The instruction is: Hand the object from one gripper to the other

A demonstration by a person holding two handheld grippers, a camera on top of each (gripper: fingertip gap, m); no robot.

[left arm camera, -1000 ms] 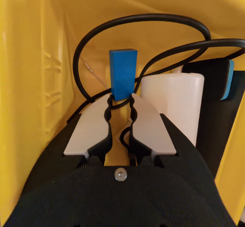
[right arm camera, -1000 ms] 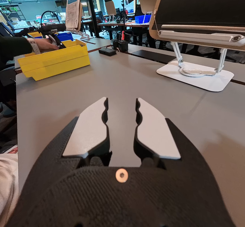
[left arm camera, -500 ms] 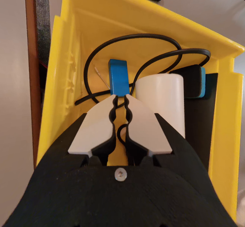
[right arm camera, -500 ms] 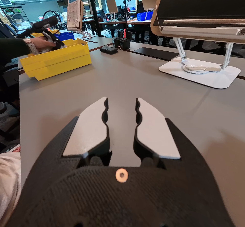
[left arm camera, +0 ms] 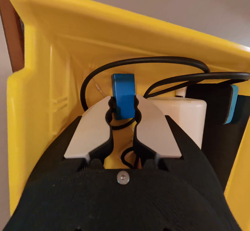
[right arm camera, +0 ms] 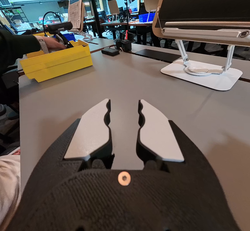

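Left wrist view: left gripper is down inside the yellow bin. Blue block stands upright between the jaws, both tips pressing on its sides, so the jaws are clenched on the block. Its upper half sticks out beyond the tips. Black cable loops behind and over the block, and a lower strand runs under the jaws. White box sits just right of the right jaw, touching or nearly so. Further right is a black pad with a blue edge, leaning on a flat black panel. Left of the jaws there is only the bin wall.

Right wrist view: right gripper hovers over the grey tabletop, jaws released with a clear gap and nothing between them. Far ahead-left of the jaws: the yellow bin on the tabletop, with a person's hand holding the left gripper tipped down into it; the block is hidden from here. Ahead-right of the jaws: a white stand carrying a dark screen. Straight ahead, well beyond the tips: small black devices.
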